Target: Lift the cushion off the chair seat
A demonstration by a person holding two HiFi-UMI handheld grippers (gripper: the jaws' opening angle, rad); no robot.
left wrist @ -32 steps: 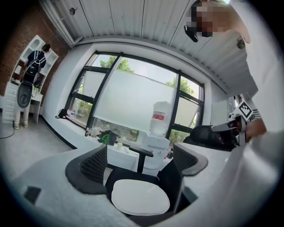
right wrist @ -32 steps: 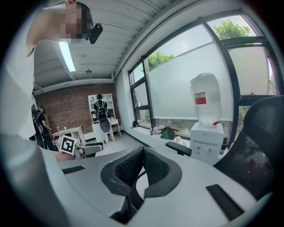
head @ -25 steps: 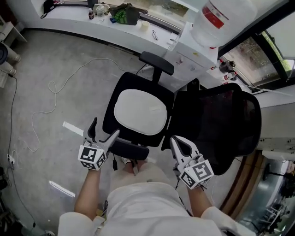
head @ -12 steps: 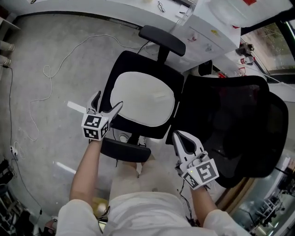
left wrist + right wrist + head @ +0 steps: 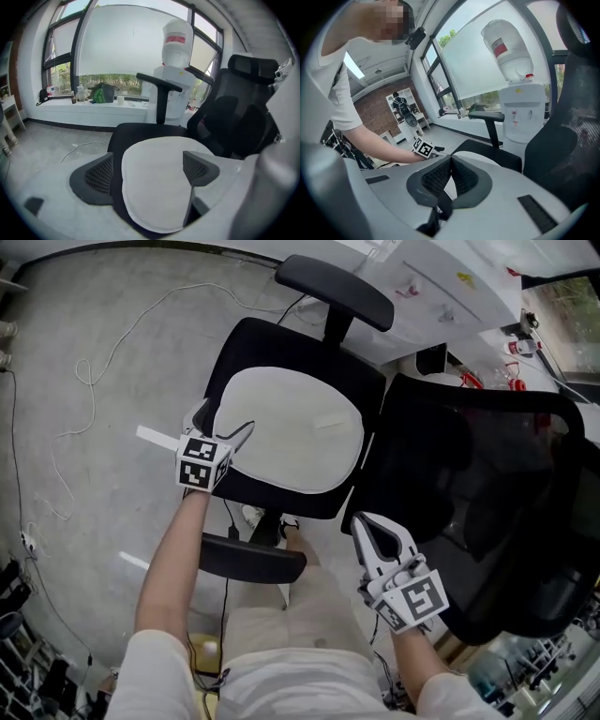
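A cream oval cushion (image 5: pixel 295 432) lies flat on the black chair seat (image 5: pixel 246 348). My left gripper (image 5: pixel 223 422) is open at the cushion's left edge, with one finger over the cushion and the other outside over the seat rim. In the left gripper view the cushion (image 5: pixel 154 154) fills the gap of the left gripper (image 5: pixel 150 172), and whether the fingers touch it I cannot tell. My right gripper (image 5: pixel 378 529) hangs shut and empty in front of the seat's near right corner, clear of the cushion. In the right gripper view the right gripper (image 5: pixel 449 176) has its pads pressed together, and a strip of cushion (image 5: pixel 487 161) shows behind them.
The black mesh backrest (image 5: pixel 497 493) stands to the right of the seat. One armrest (image 5: pixel 251 560) is close to my legs, the other armrest (image 5: pixel 336 292) on the far side. A white water dispenser (image 5: pixel 450 282) stands behind. A cable (image 5: pixel 84 381) trails over the grey floor at left.
My left gripper has moved forward from beside the near armrest up to the cushion's left edge, still open. The right gripper has barely shifted and stays shut.
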